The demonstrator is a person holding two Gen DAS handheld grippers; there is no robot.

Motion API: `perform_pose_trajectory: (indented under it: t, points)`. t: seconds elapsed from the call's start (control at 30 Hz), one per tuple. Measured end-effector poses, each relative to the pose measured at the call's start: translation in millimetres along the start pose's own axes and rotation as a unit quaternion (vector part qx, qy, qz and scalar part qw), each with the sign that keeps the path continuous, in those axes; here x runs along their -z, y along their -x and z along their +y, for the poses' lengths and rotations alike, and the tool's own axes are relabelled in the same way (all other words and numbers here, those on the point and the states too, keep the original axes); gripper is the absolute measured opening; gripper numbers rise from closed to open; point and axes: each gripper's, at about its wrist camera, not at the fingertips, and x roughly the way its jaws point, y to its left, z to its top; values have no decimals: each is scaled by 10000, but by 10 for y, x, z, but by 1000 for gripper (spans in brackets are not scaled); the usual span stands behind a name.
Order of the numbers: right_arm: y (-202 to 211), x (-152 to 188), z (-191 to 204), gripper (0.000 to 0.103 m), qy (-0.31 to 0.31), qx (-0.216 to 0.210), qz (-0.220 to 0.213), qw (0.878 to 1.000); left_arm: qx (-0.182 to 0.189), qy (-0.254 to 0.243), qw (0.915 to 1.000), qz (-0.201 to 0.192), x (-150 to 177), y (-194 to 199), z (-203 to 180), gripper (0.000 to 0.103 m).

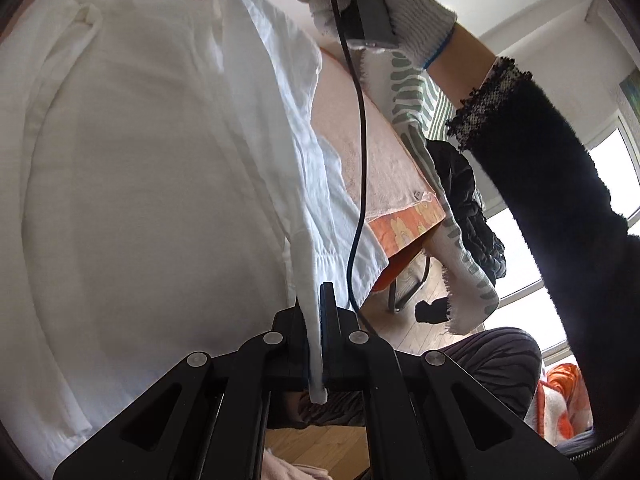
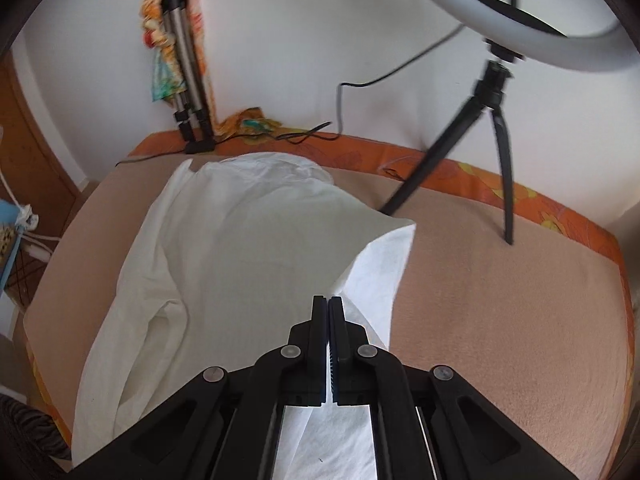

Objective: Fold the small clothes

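A white garment (image 1: 140, 160) fills the left wrist view. My left gripper (image 1: 314, 304) is shut on a thick hem band of it, which runs up between the fingers. In the right wrist view the same garment (image 2: 240, 240) lies partly lifted over the beige towel (image 2: 500, 300). My right gripper (image 2: 328, 300) is shut on a thin edge of the garment, and white cloth shows between the pads. A gloved hand (image 1: 400, 8) holds the right tool at the top of the left wrist view. A white sock with grey-green bars (image 1: 412, 128) hangs under that hand.
A small tripod (image 2: 188, 80) stands at the table's back edge, with cables (image 2: 304, 136) beside it. A ring light on a black tripod (image 2: 496, 92) stands on the towel at the right. Dark clothing (image 1: 460, 184) hangs beyond the table's orange edge (image 1: 404, 232).
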Motion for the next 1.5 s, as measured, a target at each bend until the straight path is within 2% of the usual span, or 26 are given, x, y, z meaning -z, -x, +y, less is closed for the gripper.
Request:
perform_pose_trajectory:
  t: [0.13,0.17,0.2,0.23,0.37,0.43,0.5,0.6,0.67,0.7,0.8,0.83,0.87,0.93,1.0,1.07,1.13,1.17,1.2,1.23,1.37,1.43,1.5]
  points:
    - [-304,14,385,2,418,-87,369,9984,205,341,9991,162,71,-86,132,2]
    - [-347,32,427,7,427,-17,448,9981,220,391,9988,212,78,-84,142,2]
    - [-340,57,438,25,387,-25,470,9981,182,375,9989,236,82,-67,137,3]
    - [-284,88,419,32,307,-99,399,9987,116,287,9993,232,96,-29,126,5]
    - [193,305,136,33,-131,-175,-5,9998,-146,39,9997,171,95,130,77,16]
    - [456,509,-69,37,-458,-118,-134,9988,-342,-163,9992,123,59,178,50,18]
    - [648,755,-251,37,-724,-203,-163,9970,-497,-341,9981,103,1,196,22,18]
    - [732,1110,-399,43,-1046,-421,-12,9936,-690,-464,9965,131,-93,139,23,22]
    - [693,1271,-411,43,-1088,-430,131,9930,-772,-515,9955,185,-126,90,61,22]
    - [649,1325,-401,40,-1059,-367,197,9935,-823,-550,9949,204,-146,62,72,22]
    - [471,1403,-398,2,-1077,-394,372,9927,-761,-416,9962,69,-202,114,177,21]
    - [424,1426,-434,0,-1190,-531,390,9907,-734,-314,9968,34,-214,130,219,21]
    - [385,1452,-488,0,-1303,-600,402,9888,-702,-213,9973,-3,-218,173,270,16]
    - [329,1468,-592,0,-1457,-428,430,9875,-653,-15,9979,-40,-199,216,337,13]
    - [307,1496,-716,1,-1705,-533,417,9830,-574,134,9983,-48,-169,270,393,11]
    - [304,1501,-801,2,-1866,-550,427,9800,-647,59,9979,-51,-133,306,371,11]
    - [360,1500,-797,7,-1781,-483,384,9821,-722,-71,9973,-63,-96,331,341,11]
    - [387,1505,-788,15,-1795,-468,395,9818,-692,-67,9976,-37,-87,342,356,11]
    - [419,1519,-784,36,-1833,-517,403,9809,-651,-79,9978,5,-80,337,357,11]
    - [465,1548,-776,39,-1852,-592,368,9802,-643,-140,9978,45,-77,327,344,11]
    - [683,1704,-676,39,-1696,-841,283,9815,-650,-301,9974,94,-68,283,294,11]
    - [725,1849,-613,39,-1668,-1049,371,9797,-581,-289,9978,100,-64,284,305,11]
    - [711,1989,-548,39,-1671,-1043,493,9792,-547,-321,9979,114,-53,267,291,8]
